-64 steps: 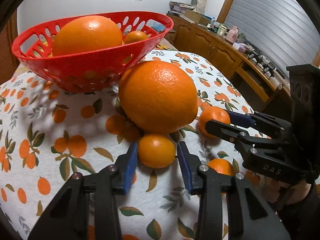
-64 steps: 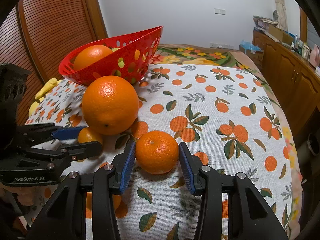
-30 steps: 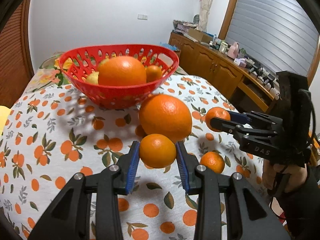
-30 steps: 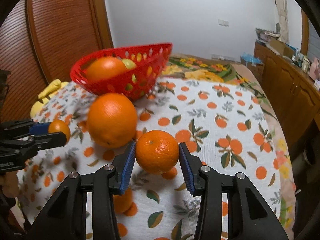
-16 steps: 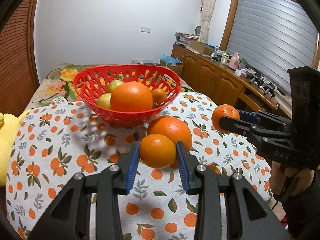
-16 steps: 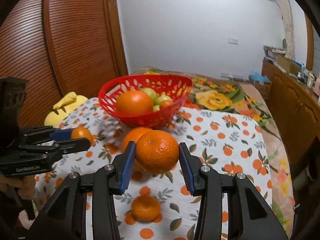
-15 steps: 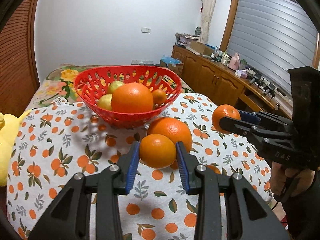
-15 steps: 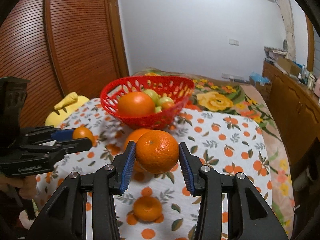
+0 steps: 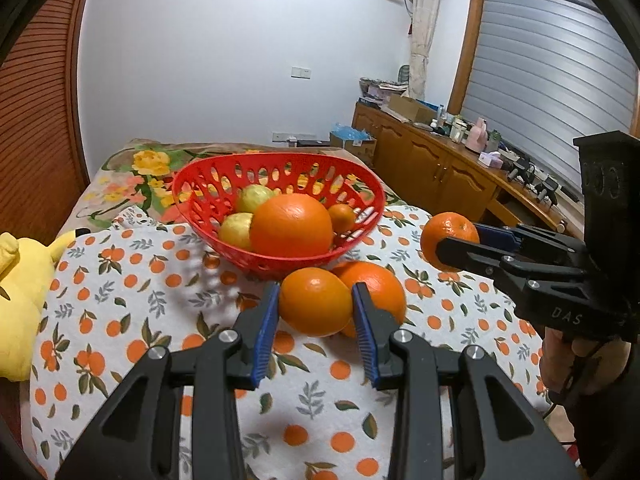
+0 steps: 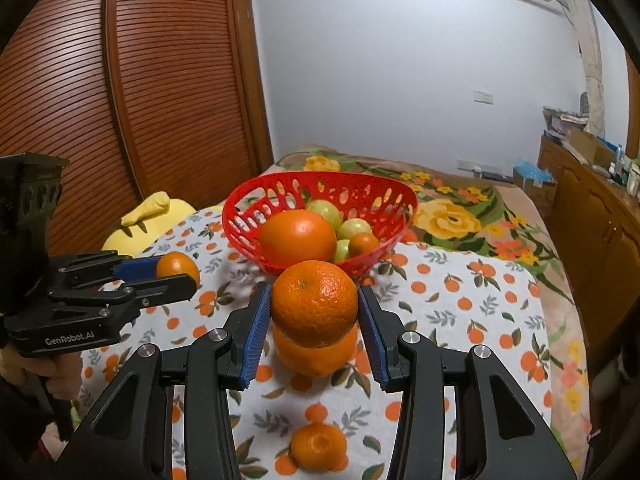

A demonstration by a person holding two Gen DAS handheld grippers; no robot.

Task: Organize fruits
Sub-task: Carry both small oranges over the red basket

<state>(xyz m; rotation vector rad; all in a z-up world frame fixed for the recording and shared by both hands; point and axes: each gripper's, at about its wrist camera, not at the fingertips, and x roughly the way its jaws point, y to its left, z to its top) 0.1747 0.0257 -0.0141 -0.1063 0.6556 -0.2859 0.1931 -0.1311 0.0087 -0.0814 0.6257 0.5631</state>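
My left tongs (image 9: 315, 311) grip a mandarin (image 9: 315, 302); my right tongs (image 10: 315, 312) grip another mandarin (image 10: 315, 303), both raised before the red basket (image 9: 362, 196).

Bed, orange-print cloth (image 10: 460, 312) — basket (image 10: 320, 184), large orange (image 9: 380, 280), mandarin (image 10: 318, 446).

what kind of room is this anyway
Most likely a bedroom in a home. The fruit basket sits on an orange-print cloth laid over what looks like a floral bedspread, with a yellow plush toy beside it, a slatted wooden wardrobe door and cluttered wooden cabinets.
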